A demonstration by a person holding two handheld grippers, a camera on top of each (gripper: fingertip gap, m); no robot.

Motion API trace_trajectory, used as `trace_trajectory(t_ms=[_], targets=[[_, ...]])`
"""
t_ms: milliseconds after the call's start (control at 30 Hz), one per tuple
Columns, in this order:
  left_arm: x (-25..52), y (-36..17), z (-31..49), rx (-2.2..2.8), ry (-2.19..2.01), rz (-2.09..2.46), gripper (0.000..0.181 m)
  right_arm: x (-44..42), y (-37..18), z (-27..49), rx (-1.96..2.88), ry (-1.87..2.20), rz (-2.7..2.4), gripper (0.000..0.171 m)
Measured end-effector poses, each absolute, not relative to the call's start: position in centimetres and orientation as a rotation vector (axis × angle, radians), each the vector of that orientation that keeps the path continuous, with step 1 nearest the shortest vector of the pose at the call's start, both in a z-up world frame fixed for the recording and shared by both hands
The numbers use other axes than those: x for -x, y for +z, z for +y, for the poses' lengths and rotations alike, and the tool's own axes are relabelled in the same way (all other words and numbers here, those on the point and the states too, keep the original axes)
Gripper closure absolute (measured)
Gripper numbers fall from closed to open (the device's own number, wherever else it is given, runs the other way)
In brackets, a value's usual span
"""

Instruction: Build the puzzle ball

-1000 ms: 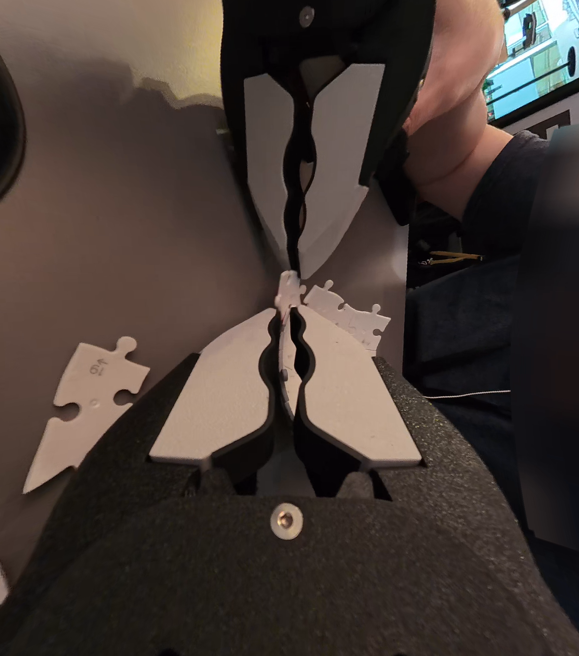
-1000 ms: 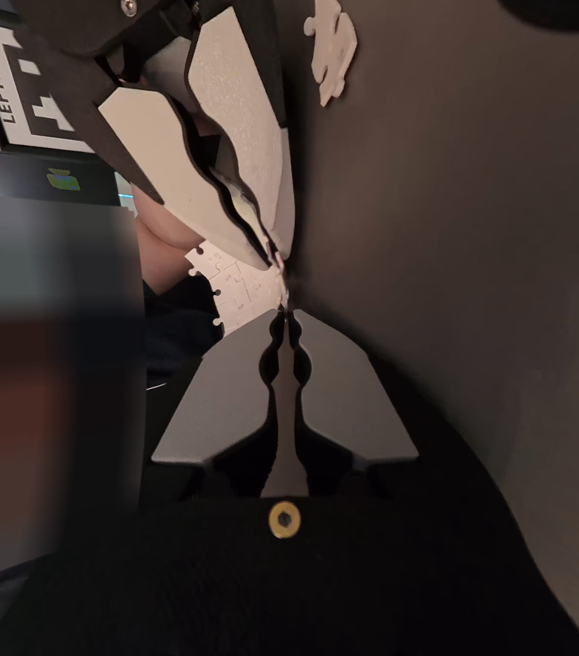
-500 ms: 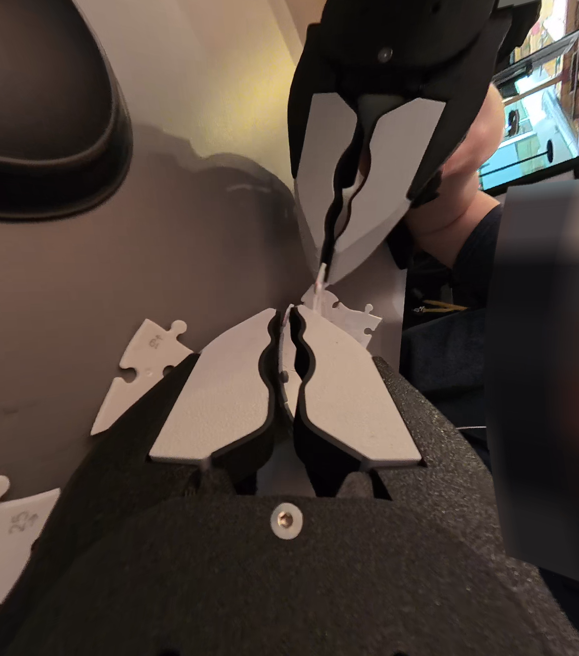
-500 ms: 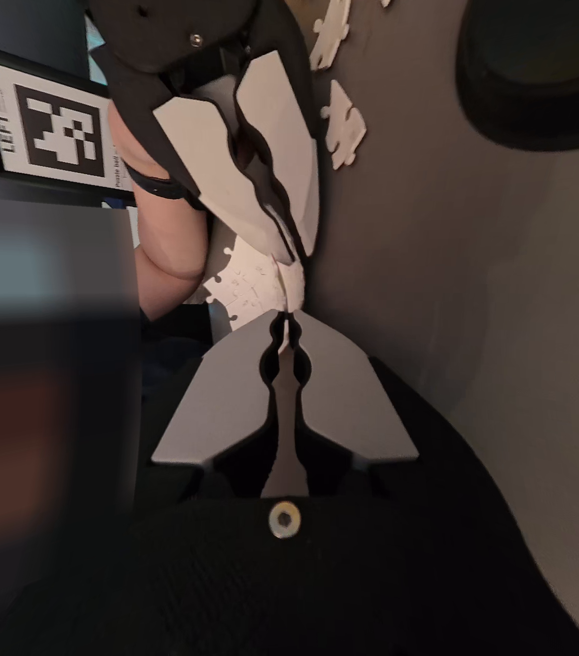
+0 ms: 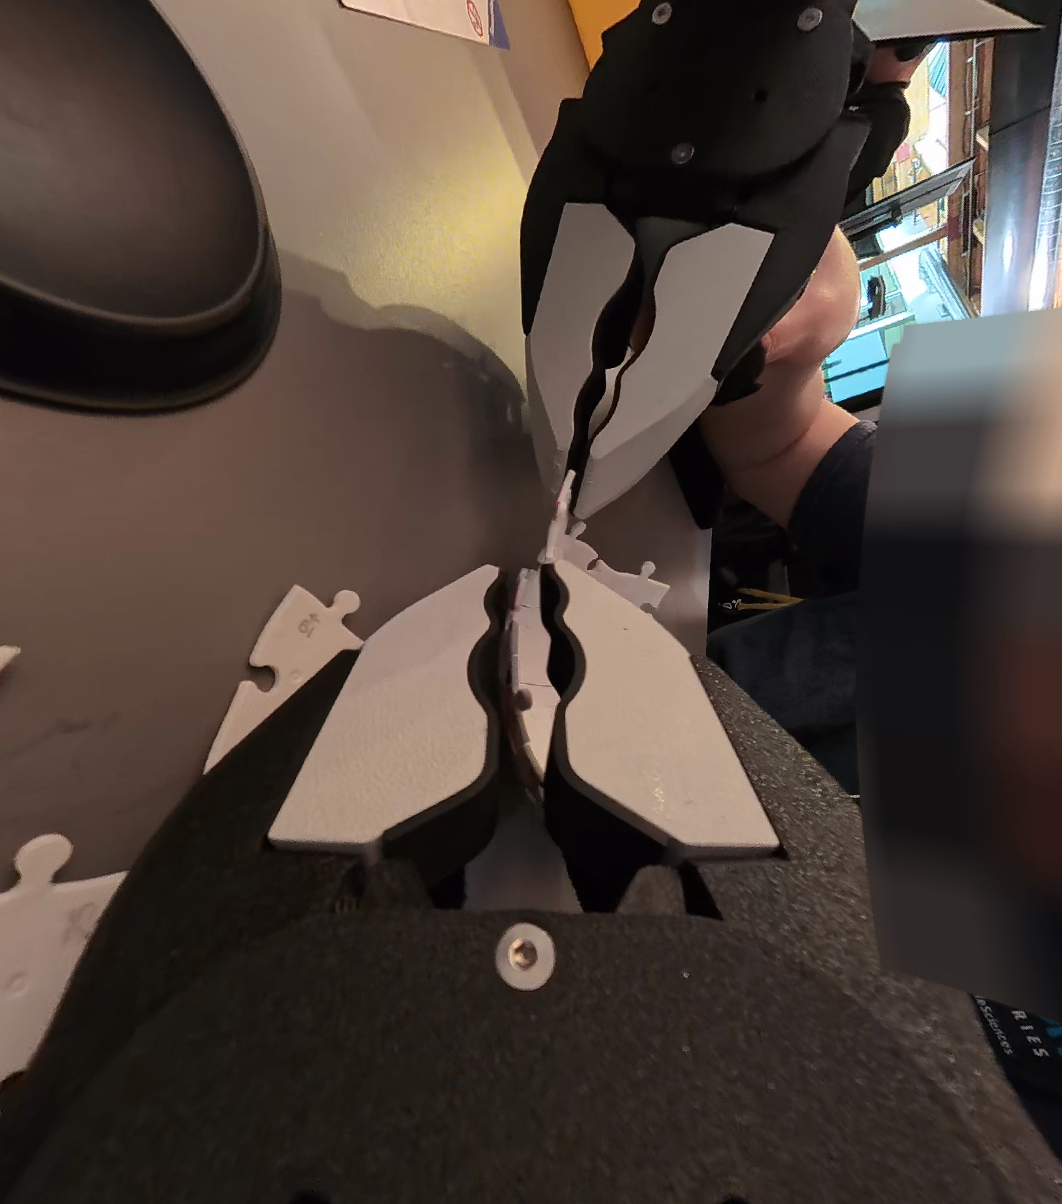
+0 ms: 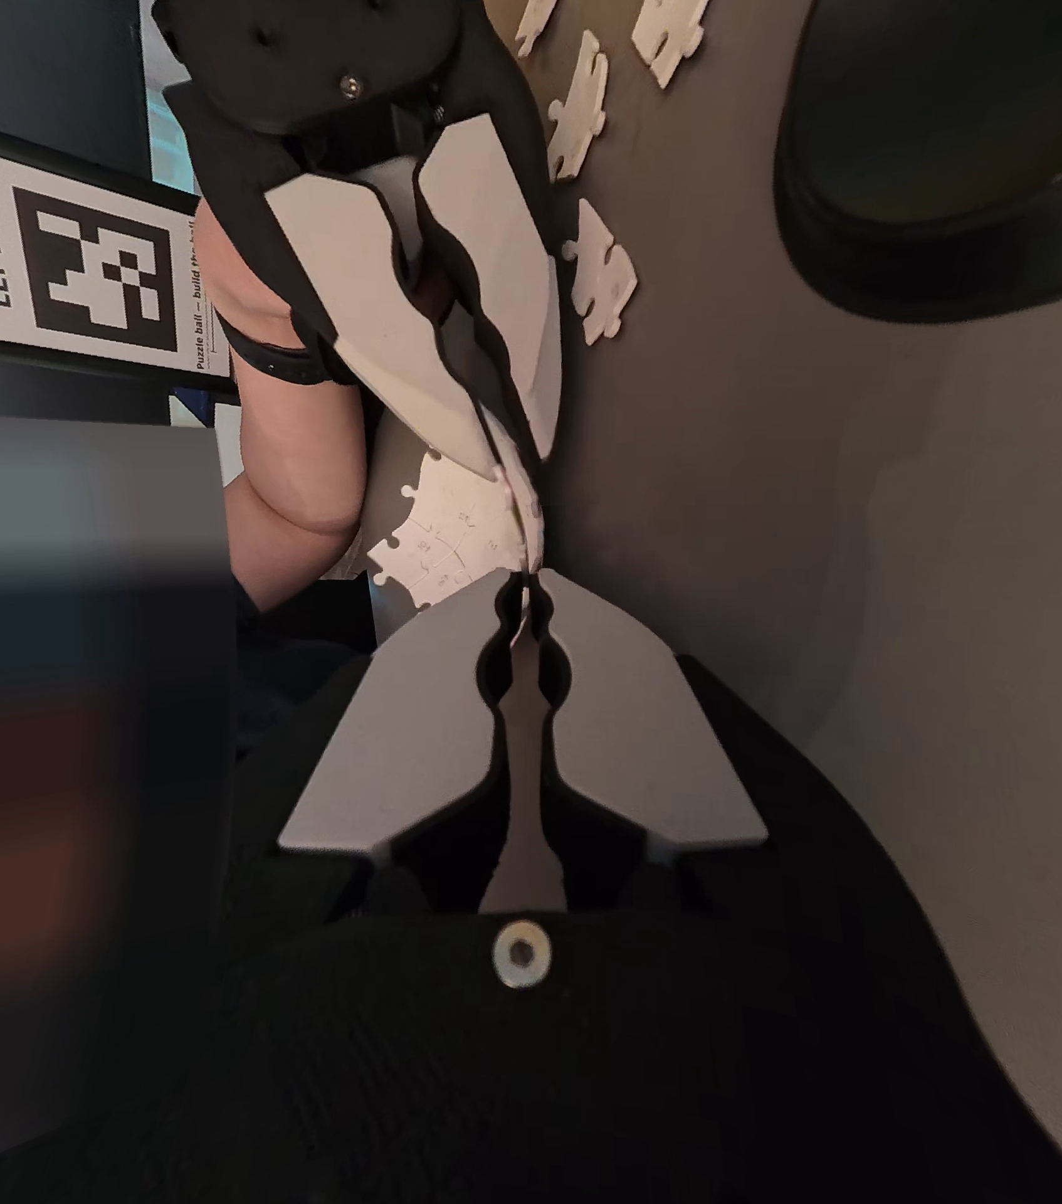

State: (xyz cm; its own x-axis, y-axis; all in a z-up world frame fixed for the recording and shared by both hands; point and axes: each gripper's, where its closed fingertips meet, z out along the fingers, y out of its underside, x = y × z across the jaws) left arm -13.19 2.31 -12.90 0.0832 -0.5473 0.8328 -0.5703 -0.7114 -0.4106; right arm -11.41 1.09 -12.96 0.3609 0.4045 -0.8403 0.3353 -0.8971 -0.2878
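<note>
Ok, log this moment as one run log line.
left gripper: shut on joined puzzle section | right gripper: shut on single piece | pieces edge to edge | loose pieces on table

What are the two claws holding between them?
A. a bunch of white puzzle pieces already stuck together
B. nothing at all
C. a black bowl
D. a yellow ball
A: the left claw and the right claw are both shut on the joined white puzzle pieces, a curved patch held up off the grey table; loose pieces lie flat below.
</note>
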Motion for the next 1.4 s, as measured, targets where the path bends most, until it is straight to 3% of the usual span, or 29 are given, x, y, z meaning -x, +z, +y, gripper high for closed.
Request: trace_trajectory(t_ms=[667, 1033, 1200, 1400], targets=[[13.1, -12.8, 2.2, -2.276, 1.759, -1.195, 0.167, 12.0, -13.1, 1.2, 2.55, 1.556, -0.728, 0.168], [13.1, -13.0, 1.5, -2.264, 1.712, -1.29, 0.175, 12.2, -13.3, 0.7, 2.574, 1.505, -0.805, 0.168], [13.1, -13.2, 1.6, -2.276, 1.691, -1.302, 0.175, 12.4, -12.4, 1.4, 2.506, 1.395, -0.977, 0.149], [12.8, -13.2, 1.5, -2.278, 1.685, -1.324, 0.175, 12.5, -12.7, 2.5, 2.45, 1.323, -1.173, 0.145]])
